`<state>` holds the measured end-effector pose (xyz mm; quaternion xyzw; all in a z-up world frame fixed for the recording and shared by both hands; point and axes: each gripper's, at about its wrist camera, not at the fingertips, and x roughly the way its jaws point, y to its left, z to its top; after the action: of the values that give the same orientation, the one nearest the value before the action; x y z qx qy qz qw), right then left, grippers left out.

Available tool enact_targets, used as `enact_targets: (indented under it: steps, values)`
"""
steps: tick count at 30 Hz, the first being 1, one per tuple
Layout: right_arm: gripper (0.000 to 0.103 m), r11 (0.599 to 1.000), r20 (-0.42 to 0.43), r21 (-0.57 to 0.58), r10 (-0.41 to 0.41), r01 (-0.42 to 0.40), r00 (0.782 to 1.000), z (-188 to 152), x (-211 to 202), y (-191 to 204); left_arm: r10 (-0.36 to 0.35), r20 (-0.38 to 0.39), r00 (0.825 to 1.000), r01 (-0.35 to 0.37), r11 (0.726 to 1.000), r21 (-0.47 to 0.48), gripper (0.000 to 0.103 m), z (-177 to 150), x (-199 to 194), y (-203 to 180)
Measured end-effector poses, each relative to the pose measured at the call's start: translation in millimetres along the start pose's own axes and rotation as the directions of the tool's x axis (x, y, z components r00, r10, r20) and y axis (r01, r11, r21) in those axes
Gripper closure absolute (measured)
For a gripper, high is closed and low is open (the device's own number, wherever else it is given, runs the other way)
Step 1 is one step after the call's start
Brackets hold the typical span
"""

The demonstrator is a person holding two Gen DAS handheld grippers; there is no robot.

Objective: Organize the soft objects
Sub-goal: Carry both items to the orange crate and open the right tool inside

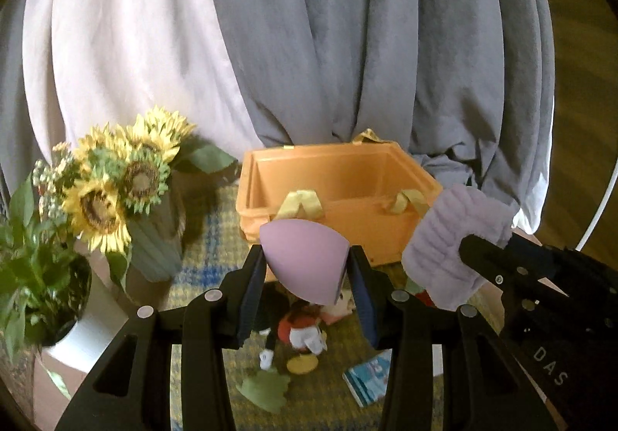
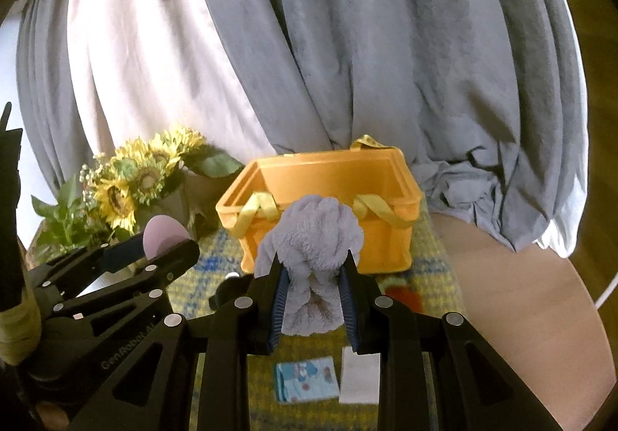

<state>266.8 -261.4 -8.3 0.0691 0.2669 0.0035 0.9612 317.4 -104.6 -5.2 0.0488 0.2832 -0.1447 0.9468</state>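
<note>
- At the far left we see a white vase [image 1: 83,330] of green leaves, and just beside it a bunch of sunflowers [image 1: 116,183] in a ribbed grey-green pot [image 1: 154,249].
- Our left claw [image 1: 307,276] is closed on a pink egg-shaped sponge [image 1: 303,261]; its blue-padded fingers [image 1: 251,295] press it from both sides, and it hangs above the yellow-and-blue woven mat [image 1: 204,268] that covers the tabletop.
- Under that claw lies a plush mouse doll [image 1: 301,330] in red with white gloves, partly hidden by the sponge and fingers. A green felt piece [image 1: 266,388] lies near its feet.
- Right of the doll, a light blue printed packet [image 2: 305,379] lies flat, with a white packet [image 2: 359,379] just beside it.
- Behind these stands the orange crate [image 1: 340,172], open-topped with yellow ribbon handles [image 1: 299,205] draped over its near rim. We see nothing inside it from these angles. Both held things sit in front of its near wall, short of the opening.
- Our right claw [image 2: 313,295] is clamped on a fluffy lavender cloth [image 2: 314,237], which bunches above the fingers and hides part of the crate's front.
- A red-orange soft thing [image 2: 403,297] lies on the mat to the right, mostly hidden by the right claw.
- Grey and pale pink curtains [image 1: 347,44] hang right behind the crate, gathered against its back and right side.
- At the far right the bare wooden tabletop [image 2: 521,295] shows past the mat.
</note>
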Motion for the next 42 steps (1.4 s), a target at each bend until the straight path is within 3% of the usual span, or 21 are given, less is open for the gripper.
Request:
enact_targets:
  steps: [12, 20, 32, 42]
  values:
    - [0.076, 1.000, 0.050, -0.012, -0.019, 0.020, 0.999, 47, 37, -13, -0.018, 0.031, 0.999, 0.018, 1.000, -0.004, 0.060, 46, 41, -1]
    - [0.076, 1.000, 0.007, 0.017, -0.023, 0.023, 1.000, 83, 77, -32, -0.030, 0.027, 0.999, 0.030, 1.000, 0.003, 0.060, 80, 73, 2]
    - [0.076, 0.999, -0.073, 0.019, -0.049, 0.051, 0.996, 118, 135, -46, -0.028, -0.067, 0.997, 0.032, 0.998, 0.051, 0.060, 114, 134, -6]
    - [0.075, 0.997, -0.211, 0.016, -0.074, 0.079, 0.975, 121, 186, -62, -0.044, -0.197, 0.979, 0.058, 0.996, 0.065, 0.057, 114, 185, -9]
